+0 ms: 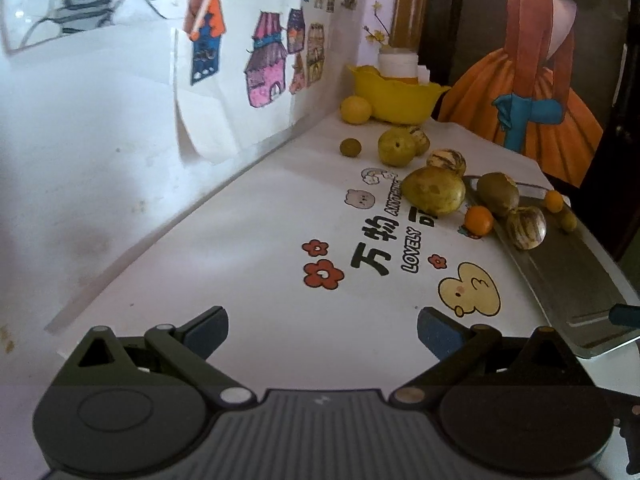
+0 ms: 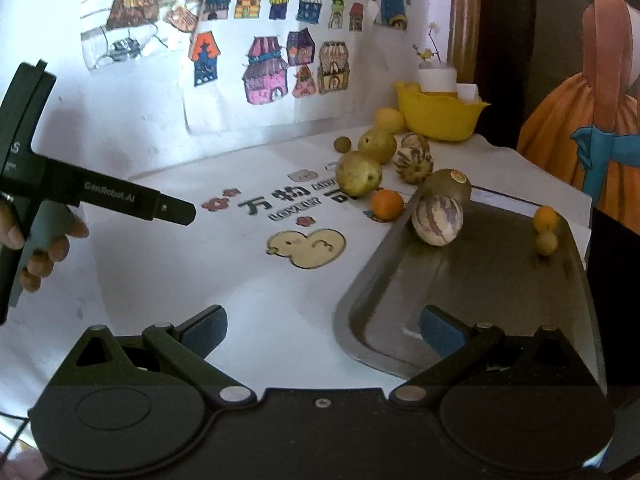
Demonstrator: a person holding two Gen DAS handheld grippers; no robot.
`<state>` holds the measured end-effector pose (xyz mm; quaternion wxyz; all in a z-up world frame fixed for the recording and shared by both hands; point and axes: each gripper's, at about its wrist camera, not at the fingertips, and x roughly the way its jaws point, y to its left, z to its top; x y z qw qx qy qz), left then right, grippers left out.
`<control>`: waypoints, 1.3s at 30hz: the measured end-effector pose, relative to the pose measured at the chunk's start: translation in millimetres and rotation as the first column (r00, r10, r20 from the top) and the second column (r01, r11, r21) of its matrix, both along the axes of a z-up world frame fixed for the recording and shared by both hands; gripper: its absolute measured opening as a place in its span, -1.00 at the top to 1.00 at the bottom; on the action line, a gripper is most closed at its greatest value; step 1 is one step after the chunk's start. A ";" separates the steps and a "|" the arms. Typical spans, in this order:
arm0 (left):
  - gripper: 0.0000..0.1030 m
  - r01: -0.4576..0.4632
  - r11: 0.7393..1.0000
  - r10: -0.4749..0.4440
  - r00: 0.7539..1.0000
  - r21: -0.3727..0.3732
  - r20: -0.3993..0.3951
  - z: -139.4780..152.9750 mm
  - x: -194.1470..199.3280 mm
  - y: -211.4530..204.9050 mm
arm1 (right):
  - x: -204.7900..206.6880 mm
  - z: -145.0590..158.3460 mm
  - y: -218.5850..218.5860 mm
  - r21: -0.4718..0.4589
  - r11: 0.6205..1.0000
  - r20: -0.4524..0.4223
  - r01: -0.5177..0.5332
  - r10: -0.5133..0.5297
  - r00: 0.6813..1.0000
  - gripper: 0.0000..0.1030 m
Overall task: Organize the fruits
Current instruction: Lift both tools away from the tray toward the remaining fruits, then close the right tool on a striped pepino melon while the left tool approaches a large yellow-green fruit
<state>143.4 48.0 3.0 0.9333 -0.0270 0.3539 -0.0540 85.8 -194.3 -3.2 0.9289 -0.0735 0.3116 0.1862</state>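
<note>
A grey metal tray (image 2: 480, 292) lies at the right of the white table and also shows in the left wrist view (image 1: 568, 280). On it sit a striped melon (image 2: 437, 219), a brown kiwi (image 2: 450, 186), a small orange fruit (image 2: 546, 218) and a small green one (image 2: 546, 243). Beside the tray on the table lie an orange (image 2: 386, 205), a yellow-green pear (image 2: 358, 173), another striped melon (image 2: 413, 159) and several more fruits. My left gripper (image 1: 322, 334) is open and empty over the table. My right gripper (image 2: 322, 330) is open and empty at the tray's near corner.
A yellow bowl (image 2: 440, 116) stands at the back by the wall with a yellow fruit (image 2: 389, 120) beside it. Drawings hang on the wall (image 2: 256, 68). The left gripper's body and the hand holding it (image 2: 48, 232) show at the left in the right wrist view.
</note>
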 end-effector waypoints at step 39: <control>-0.99 0.141 0.964 -0.148 0.989 -0.228 -0.016 -7.2 156.0 -68.7 | 248.4 68.1 -51.8 0.012 0.999 -0.162 -0.046 0.047 0.986 -0.99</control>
